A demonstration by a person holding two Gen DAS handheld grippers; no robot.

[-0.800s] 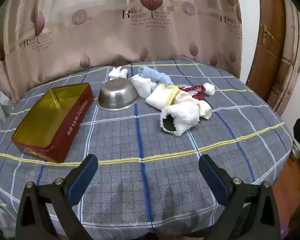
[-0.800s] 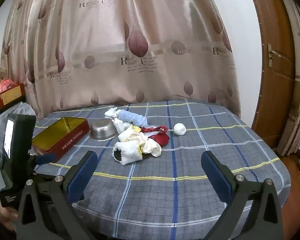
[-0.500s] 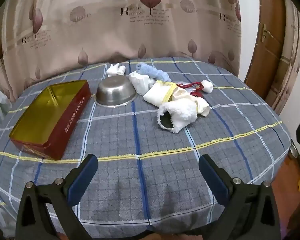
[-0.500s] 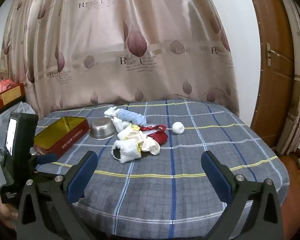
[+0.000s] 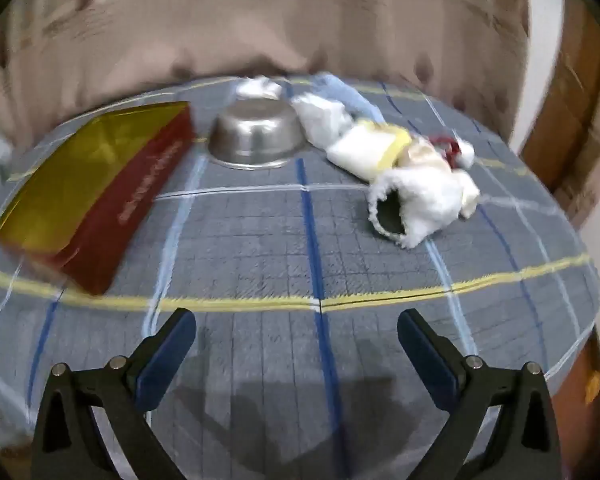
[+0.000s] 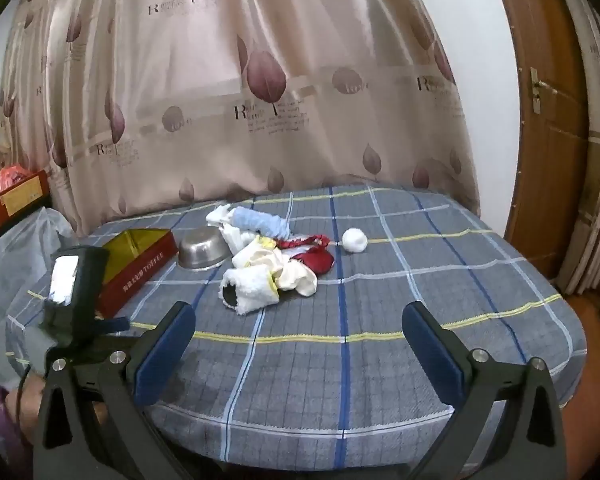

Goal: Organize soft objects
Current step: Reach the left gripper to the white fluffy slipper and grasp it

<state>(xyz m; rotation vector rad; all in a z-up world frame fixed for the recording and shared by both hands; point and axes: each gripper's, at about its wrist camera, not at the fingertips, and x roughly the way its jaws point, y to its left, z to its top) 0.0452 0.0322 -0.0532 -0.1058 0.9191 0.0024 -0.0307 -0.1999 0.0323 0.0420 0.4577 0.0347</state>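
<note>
Left wrist view shows the left gripper [image 5: 296, 332] spread wide and empty above the plaid blue tablecloth [image 5: 260, 240], beyond it the fluffy white rolled sock [image 5: 416, 208] fronting the pile, likely light and squashy, best pinched across its open cuff.

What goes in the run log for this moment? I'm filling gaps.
left gripper: open, empty | right gripper: open, empty | soft pile: untouched on table | tin: empty
</note>
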